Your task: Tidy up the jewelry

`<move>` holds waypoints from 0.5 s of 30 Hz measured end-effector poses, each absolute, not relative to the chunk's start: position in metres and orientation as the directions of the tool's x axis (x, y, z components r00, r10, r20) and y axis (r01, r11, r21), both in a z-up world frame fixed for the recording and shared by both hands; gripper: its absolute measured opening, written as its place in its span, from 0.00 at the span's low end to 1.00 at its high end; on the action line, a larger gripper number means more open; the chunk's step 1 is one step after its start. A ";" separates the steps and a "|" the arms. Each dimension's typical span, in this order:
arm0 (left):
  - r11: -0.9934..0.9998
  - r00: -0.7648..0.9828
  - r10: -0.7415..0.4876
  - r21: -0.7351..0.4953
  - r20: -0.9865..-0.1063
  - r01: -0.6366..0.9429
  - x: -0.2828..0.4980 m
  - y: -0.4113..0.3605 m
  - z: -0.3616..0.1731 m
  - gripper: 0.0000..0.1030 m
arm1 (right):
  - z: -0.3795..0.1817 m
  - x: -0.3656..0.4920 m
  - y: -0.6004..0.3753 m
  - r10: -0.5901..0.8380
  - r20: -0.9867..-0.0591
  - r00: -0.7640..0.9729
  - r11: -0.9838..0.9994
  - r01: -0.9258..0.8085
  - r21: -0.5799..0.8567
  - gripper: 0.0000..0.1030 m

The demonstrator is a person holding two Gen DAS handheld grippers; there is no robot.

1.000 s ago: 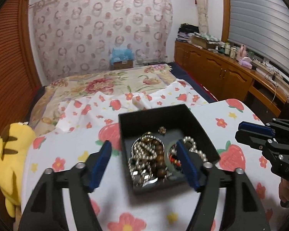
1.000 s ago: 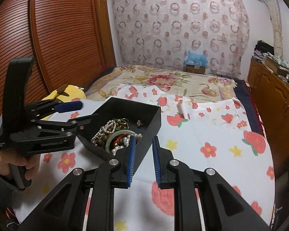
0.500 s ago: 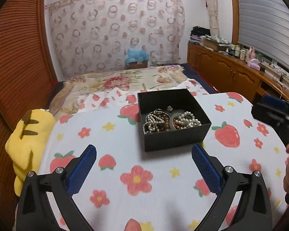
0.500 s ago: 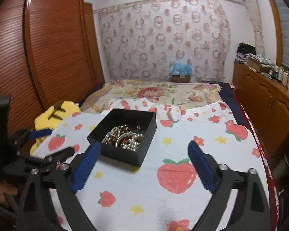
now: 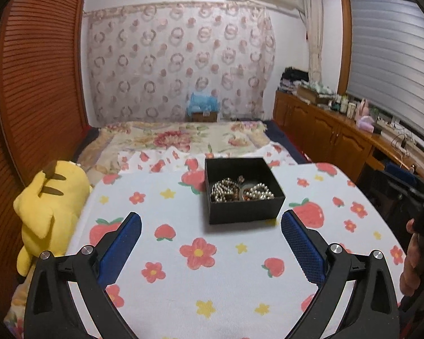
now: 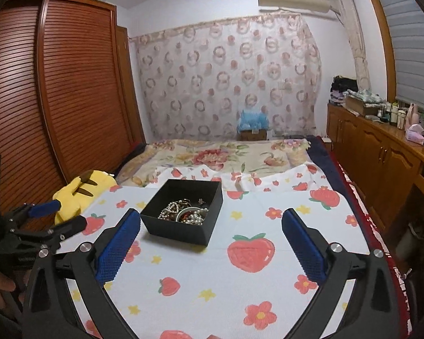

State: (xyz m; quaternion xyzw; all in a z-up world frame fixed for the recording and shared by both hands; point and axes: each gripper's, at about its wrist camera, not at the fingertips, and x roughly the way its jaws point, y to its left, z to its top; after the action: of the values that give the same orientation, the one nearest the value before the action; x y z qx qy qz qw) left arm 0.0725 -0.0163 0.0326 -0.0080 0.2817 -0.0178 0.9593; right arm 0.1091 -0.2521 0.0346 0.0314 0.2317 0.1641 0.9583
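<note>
A black open box [image 5: 241, 209] sits on the strawberry-print cloth [image 5: 183, 226]; it also shows in the right wrist view [image 6: 183, 228]. Inside lies a heap of jewelry [image 5: 241, 192]: pearl strands, brown beads, a green bangle, also seen in the right wrist view [image 6: 185, 212]. My left gripper [image 5: 210, 245] is open and empty, well back from the box. My right gripper [image 6: 210, 245] is open and empty, also back from the box. The left gripper appears at the left edge of the right wrist view [image 6: 42, 220].
A yellow plush toy [image 5: 48, 203] lies at the cloth's left edge. A floral bedspread [image 5: 183, 138] lies behind the box. A wooden wardrobe [image 6: 56, 99] stands left, a wooden cabinet [image 5: 325, 135] with bottles right.
Both grippers have pulled back and up from the box. The right gripper has gone from nearly shut to wide open. The box and jewelry have stayed put.
</note>
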 end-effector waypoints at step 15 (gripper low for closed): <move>1.000 0.893 -0.022 0.002 -0.450 0.026 0.030 -0.028 0.054 0.93 | 0.036 0.067 -0.251 0.301 -0.378 0.876 0.953 -0.288 0.091 0.98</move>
State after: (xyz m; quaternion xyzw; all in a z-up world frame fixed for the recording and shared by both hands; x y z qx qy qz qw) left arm 0.0302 -0.0282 0.0543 0.0039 0.2310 -0.0123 0.9729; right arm 0.0672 -0.2510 0.0363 0.0158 0.1975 0.1522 0.9683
